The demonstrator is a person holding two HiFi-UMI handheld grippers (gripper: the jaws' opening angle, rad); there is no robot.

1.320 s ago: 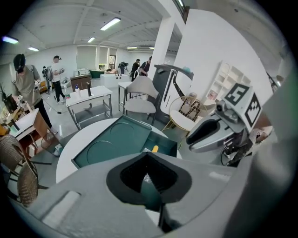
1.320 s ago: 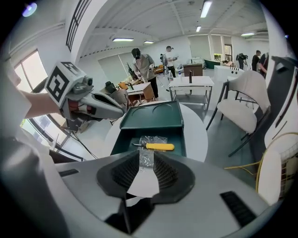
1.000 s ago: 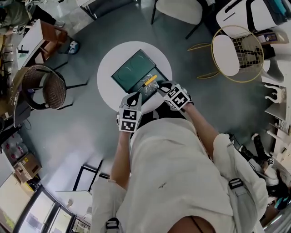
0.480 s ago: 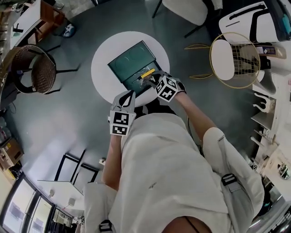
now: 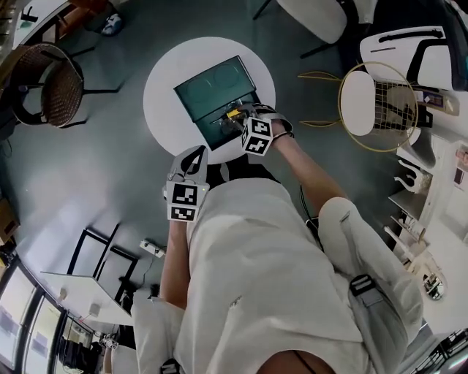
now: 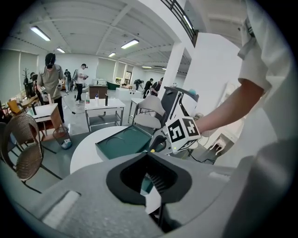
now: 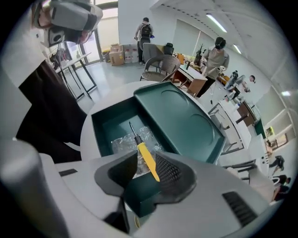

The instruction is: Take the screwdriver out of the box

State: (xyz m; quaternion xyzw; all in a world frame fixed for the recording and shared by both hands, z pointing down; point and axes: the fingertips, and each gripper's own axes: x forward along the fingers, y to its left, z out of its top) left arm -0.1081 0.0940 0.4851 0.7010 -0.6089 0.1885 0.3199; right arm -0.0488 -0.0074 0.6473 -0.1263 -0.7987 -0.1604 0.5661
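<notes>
On the white round table (image 5: 164, 95) an open dark green box (image 5: 213, 128) has its lid (image 5: 216, 84) laid flat behind it. The screwdriver (image 7: 142, 151), with a yellow handle and a thin dark shaft, lies on crinkled clear plastic inside the box; its handle (image 5: 235, 113) also peeks out in the head view. My right gripper (image 7: 145, 160) points steeply down into the box (image 7: 100, 128). Its jaws are opening, with the handle between them and a gap on the left side. My left gripper (image 5: 196, 151) hovers at the table's near edge, tips together, holding nothing.
A wicker chair (image 5: 44, 80) stands left of the table and a gold wire stool (image 5: 376, 95) to its right. A white chair (image 5: 314, 14) is behind. Several people stand at desks far off in both gripper views.
My right gripper has rolled and sunk into the box over the screwdriver, jaws wider apart. My left gripper has drawn back leftward from the box to the table's edge.
</notes>
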